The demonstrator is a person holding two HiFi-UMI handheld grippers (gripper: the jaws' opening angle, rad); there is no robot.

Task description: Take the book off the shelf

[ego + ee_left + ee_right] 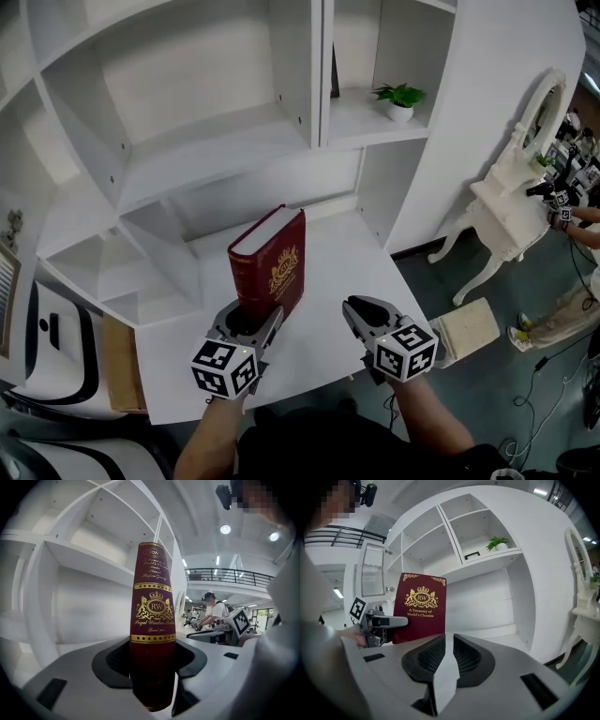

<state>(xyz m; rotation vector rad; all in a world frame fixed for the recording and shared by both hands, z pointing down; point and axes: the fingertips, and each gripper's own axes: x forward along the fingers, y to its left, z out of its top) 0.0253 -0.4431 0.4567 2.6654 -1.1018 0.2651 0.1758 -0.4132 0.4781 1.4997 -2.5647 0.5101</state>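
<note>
Head view shows a dark red hardback book [275, 267] standing upright with its spine toward the person, out in front of the white shelf unit [187, 141] and over the broad white ledge [328, 248] at its foot. The left gripper [251, 321] is clamped on the lower end of the spine. In the left gripper view the gold-banded spine fills the gap between the two dark pads, one pressing on each cover. The book's bottom edge is hidden behind the gripper, so I cannot tell whether it rests on the ledge or is lifted just clear of it. The compartments directly behind and above the book are bare. The right gripper [359, 307] hangs over the ledge to the right of the book, apart from it. In the right gripper view its jaws are drawn together to a thin slit with nothing held between them. That same view shows the front cover, with a gold crest marked RW and the title "A Treasury of World's Classics", and the left gripper gripping the book at its left edge. A small potted plant [400, 98] sits on a higher shelf to the right. Well apart from the shelf unit, on the grey floor, stand a white dressing table with an oval mirror [525, 187] and a pale cushioned stool [466, 328].
</note>
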